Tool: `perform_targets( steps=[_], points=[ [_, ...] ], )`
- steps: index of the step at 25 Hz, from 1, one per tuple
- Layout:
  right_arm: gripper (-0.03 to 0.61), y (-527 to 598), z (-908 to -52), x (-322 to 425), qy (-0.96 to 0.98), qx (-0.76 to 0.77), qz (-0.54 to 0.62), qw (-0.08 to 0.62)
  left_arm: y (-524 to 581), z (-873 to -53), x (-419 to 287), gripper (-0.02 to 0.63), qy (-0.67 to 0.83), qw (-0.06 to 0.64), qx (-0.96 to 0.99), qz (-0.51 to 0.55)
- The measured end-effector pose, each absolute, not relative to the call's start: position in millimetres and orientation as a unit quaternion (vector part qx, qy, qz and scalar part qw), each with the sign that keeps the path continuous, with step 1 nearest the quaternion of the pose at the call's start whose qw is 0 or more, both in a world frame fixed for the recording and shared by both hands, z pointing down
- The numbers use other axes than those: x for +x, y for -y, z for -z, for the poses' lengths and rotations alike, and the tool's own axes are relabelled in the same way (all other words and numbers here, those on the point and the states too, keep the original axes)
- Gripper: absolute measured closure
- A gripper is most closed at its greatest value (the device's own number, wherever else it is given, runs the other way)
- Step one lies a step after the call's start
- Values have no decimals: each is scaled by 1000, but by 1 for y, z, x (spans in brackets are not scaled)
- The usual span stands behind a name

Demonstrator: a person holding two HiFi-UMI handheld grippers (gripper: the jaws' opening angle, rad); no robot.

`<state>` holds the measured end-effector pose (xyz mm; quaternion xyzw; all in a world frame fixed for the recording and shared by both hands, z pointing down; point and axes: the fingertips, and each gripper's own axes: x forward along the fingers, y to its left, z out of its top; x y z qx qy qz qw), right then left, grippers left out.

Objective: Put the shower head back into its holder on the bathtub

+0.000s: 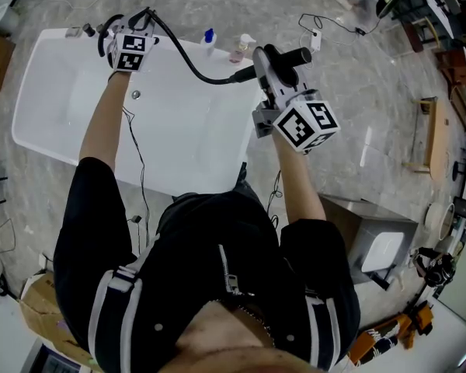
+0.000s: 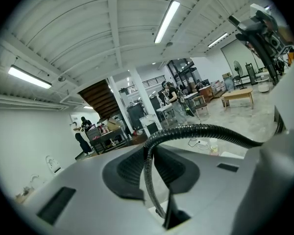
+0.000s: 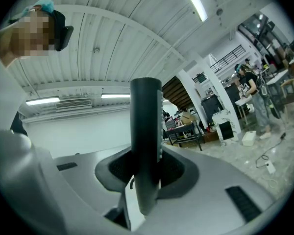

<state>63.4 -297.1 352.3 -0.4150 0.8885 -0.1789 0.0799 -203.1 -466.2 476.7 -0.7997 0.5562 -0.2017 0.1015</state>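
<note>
- A person leans over a white bathtub (image 1: 54,99), a gripper in each hand
- The right gripper (image 1: 270,68) clamps the black shower head (image 1: 295,56) by its handle — held above the tub's right end, near two small bottles (image 1: 238,49) on the far rim
- The left gripper (image 1: 133,23), jaws narrow, pinches the black hose (image 1: 188,67) at the tub's far left corner

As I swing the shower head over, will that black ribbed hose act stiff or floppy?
Probably floppy: the black ribbed hose bends in a loose curve between left gripper and right gripper. Its ribs likely resist sliding through the left jaws.
</note>
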Motion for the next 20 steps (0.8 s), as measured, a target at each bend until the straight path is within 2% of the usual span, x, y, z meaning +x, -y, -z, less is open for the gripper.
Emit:
perform_targets(
  steps=[20],
  points=[
    [465, 301, -365, 65, -883, -425, 186, 72, 492, -503, -197, 537, -550, 81, -804, 212]
  ],
)
